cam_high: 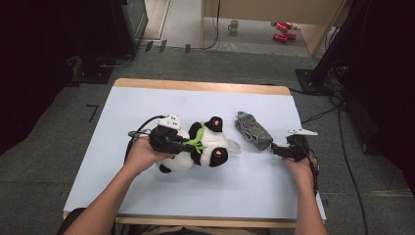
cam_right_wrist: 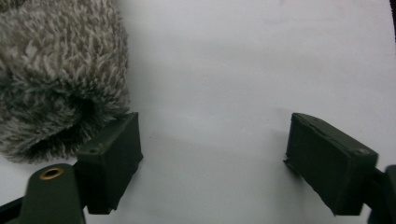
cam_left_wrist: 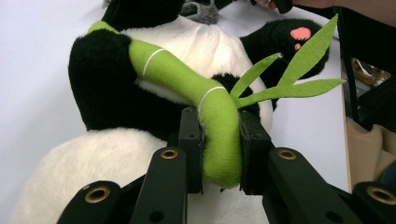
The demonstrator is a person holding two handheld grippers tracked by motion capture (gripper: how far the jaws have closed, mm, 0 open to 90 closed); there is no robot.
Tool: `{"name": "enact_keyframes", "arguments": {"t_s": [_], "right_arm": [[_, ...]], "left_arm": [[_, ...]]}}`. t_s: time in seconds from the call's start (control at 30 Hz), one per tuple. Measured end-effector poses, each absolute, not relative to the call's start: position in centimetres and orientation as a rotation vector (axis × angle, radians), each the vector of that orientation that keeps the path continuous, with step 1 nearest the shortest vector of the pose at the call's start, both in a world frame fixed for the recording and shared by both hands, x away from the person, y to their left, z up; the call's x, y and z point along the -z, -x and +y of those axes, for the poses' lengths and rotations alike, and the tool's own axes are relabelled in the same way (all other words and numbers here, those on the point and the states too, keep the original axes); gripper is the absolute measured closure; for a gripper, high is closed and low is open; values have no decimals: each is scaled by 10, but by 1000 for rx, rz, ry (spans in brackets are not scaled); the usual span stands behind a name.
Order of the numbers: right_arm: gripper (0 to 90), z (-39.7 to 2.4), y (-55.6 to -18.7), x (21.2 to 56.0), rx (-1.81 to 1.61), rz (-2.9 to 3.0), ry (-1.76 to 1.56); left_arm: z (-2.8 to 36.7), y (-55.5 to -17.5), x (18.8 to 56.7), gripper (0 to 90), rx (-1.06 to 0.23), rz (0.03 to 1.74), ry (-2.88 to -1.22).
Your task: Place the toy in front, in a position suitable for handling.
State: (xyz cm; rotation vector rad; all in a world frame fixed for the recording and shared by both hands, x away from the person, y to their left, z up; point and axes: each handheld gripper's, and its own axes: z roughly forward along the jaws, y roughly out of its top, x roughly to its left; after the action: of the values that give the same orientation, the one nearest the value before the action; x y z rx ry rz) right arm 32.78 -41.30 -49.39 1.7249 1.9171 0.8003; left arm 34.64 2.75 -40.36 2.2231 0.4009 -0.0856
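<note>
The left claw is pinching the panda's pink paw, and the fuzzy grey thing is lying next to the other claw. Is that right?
Not quite. The left claw is pinching the panda's green bamboo stalk, not its pink paw; the left gripper view shows the stalk squeezed between the jaws. The fuzzy grey thing does lie next to the right claw.

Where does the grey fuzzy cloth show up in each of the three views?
High view: grey fuzzy cloth lies right of centre, between the panda plush and the right gripper.
Left gripper view: a small grey patch at the top edge, behind the panda.
Right gripper view: upper left, beside one jaw.
Shared landmark: the pale blue tabletop.
</note>
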Motion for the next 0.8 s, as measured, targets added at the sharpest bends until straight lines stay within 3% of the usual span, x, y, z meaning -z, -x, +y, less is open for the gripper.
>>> {"name": "enact_keyframes", "arguments": {"t_s": [0.3, 0.8], "right_arm": [[237, -419, -327, 467, -961, 1854, -1693], [237, -379, -348, 447, -1065, 1966, -1585]], "left_arm": [[23, -345, 412, 737, 97, 402, -2199], [24, -341, 411, 550, 95, 399, -2176]]}}
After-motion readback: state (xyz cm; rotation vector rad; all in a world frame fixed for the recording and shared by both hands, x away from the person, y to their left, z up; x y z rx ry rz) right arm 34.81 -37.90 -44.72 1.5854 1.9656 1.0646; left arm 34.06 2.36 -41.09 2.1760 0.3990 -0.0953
